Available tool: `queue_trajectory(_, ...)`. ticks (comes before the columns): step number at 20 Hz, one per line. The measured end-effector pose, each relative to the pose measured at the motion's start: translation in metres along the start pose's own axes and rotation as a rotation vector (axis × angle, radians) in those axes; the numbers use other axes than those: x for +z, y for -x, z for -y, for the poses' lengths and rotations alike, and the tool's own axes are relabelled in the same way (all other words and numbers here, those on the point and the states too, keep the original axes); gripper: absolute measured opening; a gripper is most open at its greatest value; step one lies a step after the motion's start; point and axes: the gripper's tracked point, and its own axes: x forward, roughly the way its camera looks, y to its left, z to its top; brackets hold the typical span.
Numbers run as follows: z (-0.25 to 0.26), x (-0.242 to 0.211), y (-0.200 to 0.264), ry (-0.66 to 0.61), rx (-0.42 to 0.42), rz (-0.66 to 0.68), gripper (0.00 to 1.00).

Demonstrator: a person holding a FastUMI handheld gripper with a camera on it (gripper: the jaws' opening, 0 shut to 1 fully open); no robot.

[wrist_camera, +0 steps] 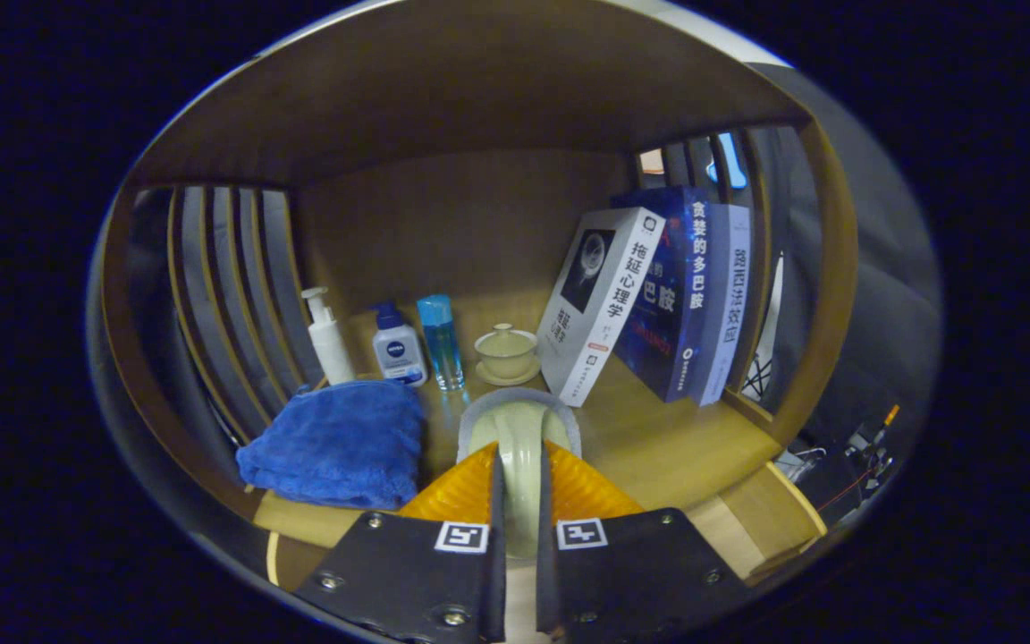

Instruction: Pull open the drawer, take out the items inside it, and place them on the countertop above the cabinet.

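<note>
My gripper (521, 474) is shut on a pale green ceramic cup (519, 420). Both orange fingers (461, 492) press on a narrow upright part of it, its handle or wall. The cup's grey-edged rim rises just ahead of the fingertips, over the wooden countertop (658, 447). Whether the cup rests on the wood or hangs just above it I cannot tell. Beyond it stands a small lidded green tea bowl on a saucer (506, 353).
A folded blue towel (336, 443) lies left of the fingers. Behind it stand a white pump bottle (327, 335), a white bottle with a blue cap (397, 344) and a slim blue bottle (441, 342). Several books (658, 295) lean at the right. Slatted side walls and a wooden top enclose the shelf.
</note>
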Motion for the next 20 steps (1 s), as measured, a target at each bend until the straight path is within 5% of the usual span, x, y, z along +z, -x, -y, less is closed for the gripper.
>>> queue_trajectory(6,-0.005,0.003,-0.03,0.049,0.007,0.043,0.2)
queue_trajectory(11,-0.018,0.03,-0.026,0.059,0.043,0.212,0.59)
queue_trajectory(20,-0.026,0.032,0.001,0.005,0.106,0.451,0.59)
